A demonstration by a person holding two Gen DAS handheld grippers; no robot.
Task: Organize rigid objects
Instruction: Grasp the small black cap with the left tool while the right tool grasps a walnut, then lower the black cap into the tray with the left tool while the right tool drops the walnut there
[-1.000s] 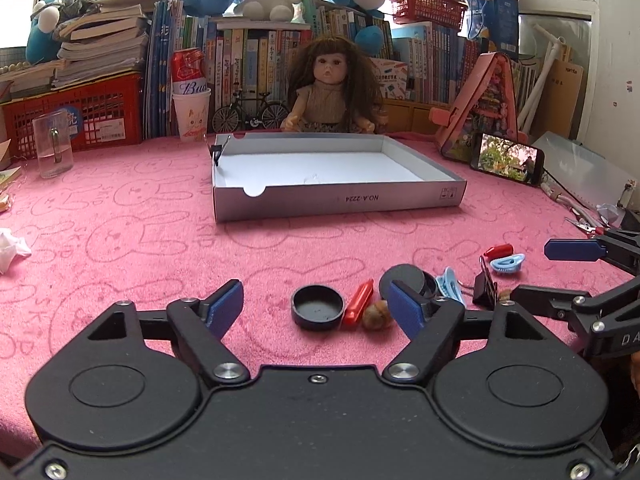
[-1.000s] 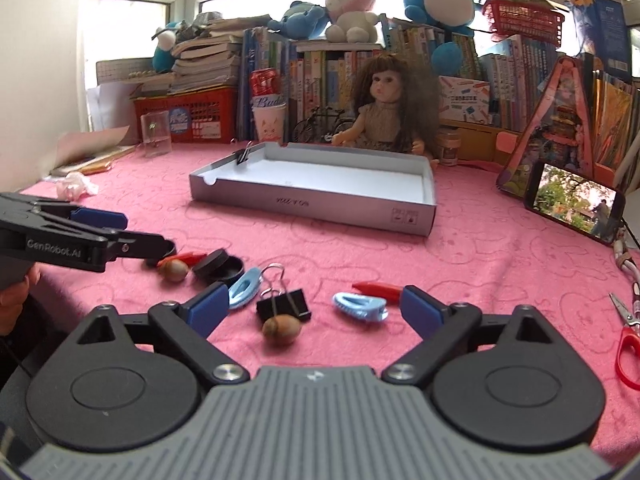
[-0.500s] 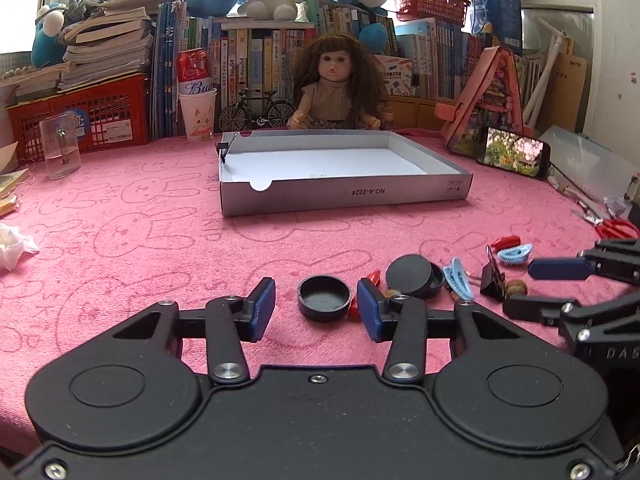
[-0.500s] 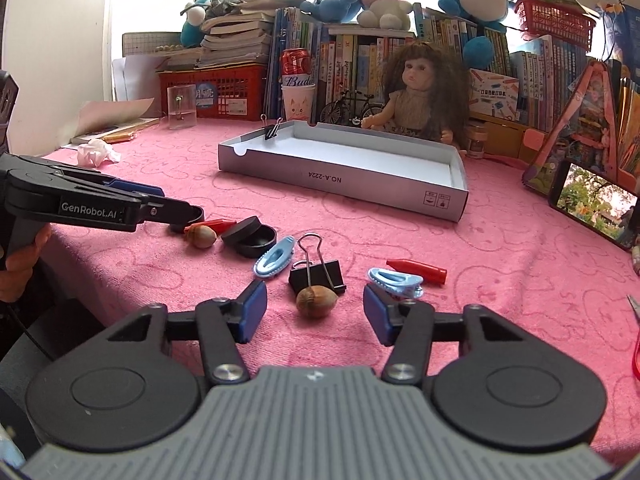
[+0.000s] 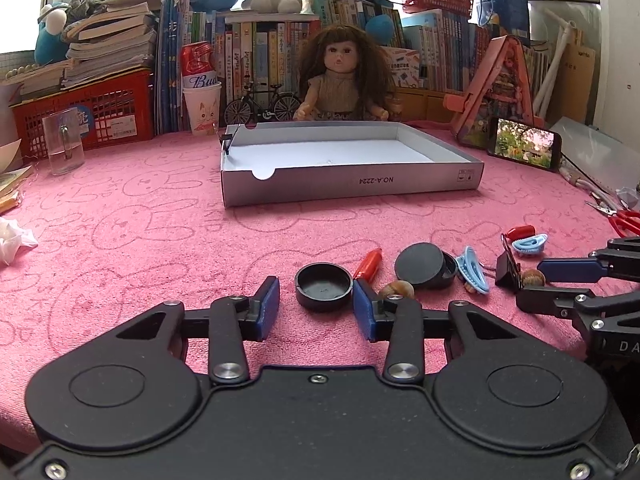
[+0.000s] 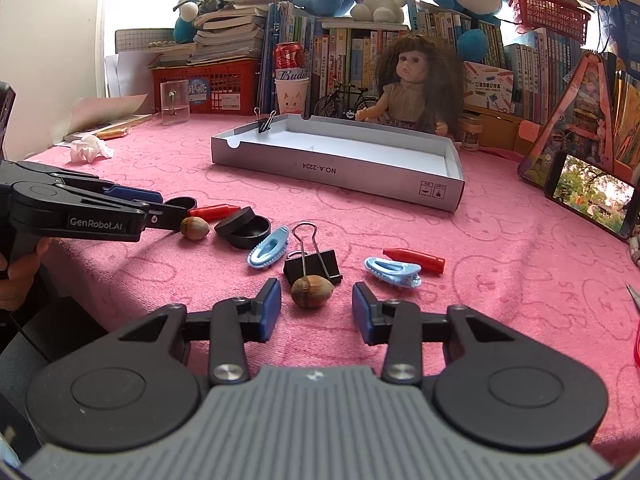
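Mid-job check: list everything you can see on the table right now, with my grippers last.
tray: 1, grey, centre back
lid: 1, black, front, open side up
round case: 1, black, right of lid, top ajar
caps: 2, red, one beside lid, one further right
hair clips: 2, blue, right of case
nuts: 2, brown, front
binder clips: 2, black, one behind a nut, one on tray's corner
scissors: 1, red, right edge
phone: 1, black, right of tray
doll: 1, behind tray
left gripper: open, jaws have just been closing around lid
right gripper: open, jaws have just been closing around nut
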